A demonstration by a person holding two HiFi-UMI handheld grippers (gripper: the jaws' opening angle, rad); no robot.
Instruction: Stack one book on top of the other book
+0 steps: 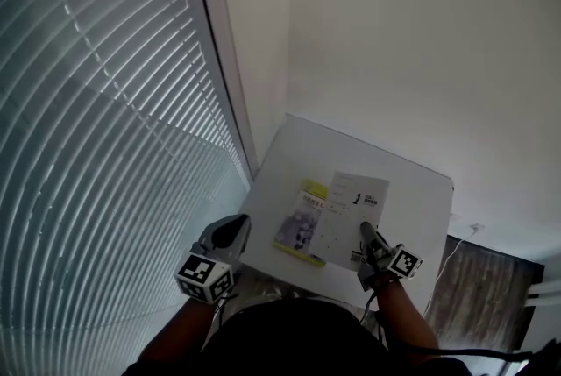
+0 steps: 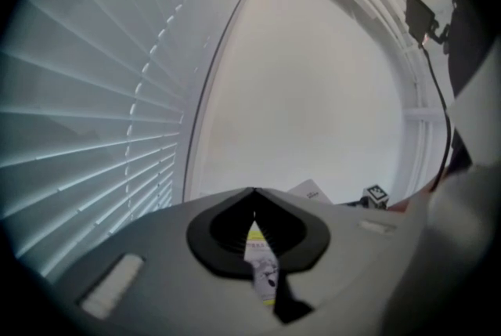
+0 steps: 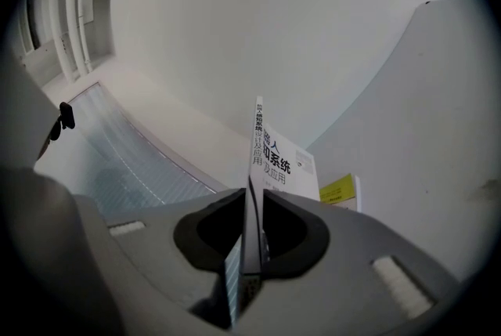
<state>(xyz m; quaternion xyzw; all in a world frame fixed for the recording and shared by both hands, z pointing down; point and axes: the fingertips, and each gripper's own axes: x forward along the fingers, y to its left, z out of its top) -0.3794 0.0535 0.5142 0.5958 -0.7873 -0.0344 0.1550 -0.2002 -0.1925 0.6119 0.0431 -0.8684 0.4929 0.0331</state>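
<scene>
Two books lie on the white table (image 1: 298, 146). The white book (image 1: 355, 199) rests partly over the yellow-and-purple book (image 1: 302, 225). My right gripper (image 1: 364, 230) is shut on the white book's near edge. In the right gripper view the white book (image 3: 282, 158) runs edge-on between the pads of my right gripper (image 3: 252, 193), and the yellow book (image 3: 340, 189) shows behind it. My left gripper (image 1: 237, 225) hovers off the table's left near corner, shut and holding nothing. Through the thin slit behind the tips of my left gripper (image 2: 251, 193) I see the yellow book (image 2: 261, 260).
Window blinds (image 1: 105, 146) fill the left side, close to the table's left edge. A plain white wall (image 1: 421, 41) stands behind the table. Wooden floor (image 1: 478, 278) and a thin cable (image 1: 456, 247) lie to the right. Another person (image 2: 462, 29) stands at the far side.
</scene>
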